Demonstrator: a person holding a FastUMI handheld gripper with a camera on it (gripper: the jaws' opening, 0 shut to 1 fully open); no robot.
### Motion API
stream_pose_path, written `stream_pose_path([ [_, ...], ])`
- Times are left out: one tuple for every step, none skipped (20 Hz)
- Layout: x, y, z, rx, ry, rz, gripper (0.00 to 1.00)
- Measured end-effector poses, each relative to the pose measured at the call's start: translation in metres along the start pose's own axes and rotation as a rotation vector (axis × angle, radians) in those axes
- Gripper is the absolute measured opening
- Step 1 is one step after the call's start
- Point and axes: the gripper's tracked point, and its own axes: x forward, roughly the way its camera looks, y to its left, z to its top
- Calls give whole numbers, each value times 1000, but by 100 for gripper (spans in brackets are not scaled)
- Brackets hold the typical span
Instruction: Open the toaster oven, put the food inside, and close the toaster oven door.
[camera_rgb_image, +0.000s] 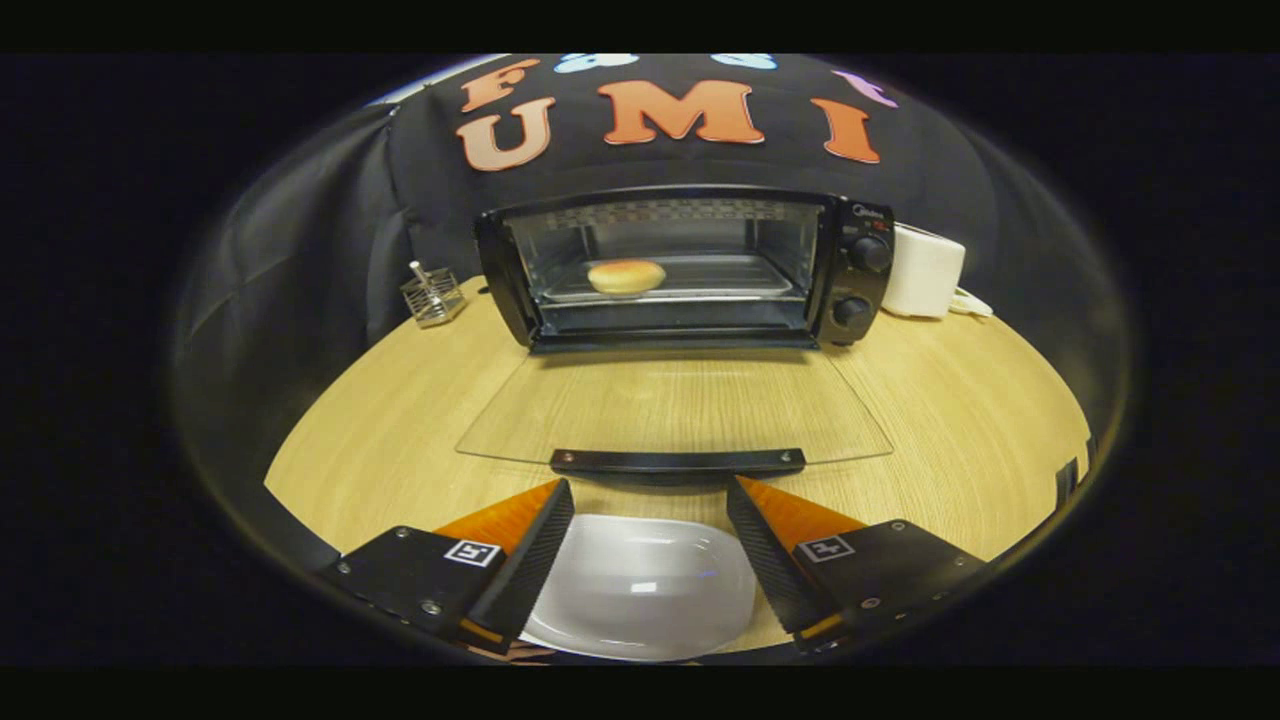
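My tongs (650, 540) hang open and empty above the white plate (640, 590). Just ahead, the door handle (677, 461) lies crosswise; I'd lift there, bun (626, 276) already inside the toaster oven (685, 268).

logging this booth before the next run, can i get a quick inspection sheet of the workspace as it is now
Surface: light wood-grain table, bare ahead of the fingers apart from the items below.
Job's things: black toaster oven at the back of the table, its glass door folded down flat with the black handle just ahead of the fingers; round tan bun inside on the metal tray; empty white plate between the fingers.
Clutter: small wire rack left of the oven; white box-like appliance to its right.
Grippers: gripper open, holding nothing.
Cables: white cord beside the white appliance.
Surroundings: black cloth booth wall.
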Motion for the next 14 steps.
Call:
stream_pose_path([
  [3, -3, 0, 11, 0, -11, 92],
  [6, -9, 1, 17, -1, -27, 92],
  [9, -13, 2, 22, -1, -43, 92],
  [10, -15, 1, 25, 9, -52, 92],
  [11, -14, 0, 25, 16, -55, 92],
  [12, -14, 0, 19, 19, -61, 92],
  [11, -15, 0, 13, 22, -66, 92],
  [10, -15, 5, 9, 5, -69, 92],
  [11, -14, 6, 4, 2, -74, 92],
  [10, -14, 6, 0, 2, -77, 92],
  [10, -14, 7, -8, 3, -80, 92],
  [9, -15, 9, -13, -1, -85, 92],
  [7, -16, 10, -15, -8, -87, 92],
  [5, -16, 14, -16, -17, -88, 92],
])
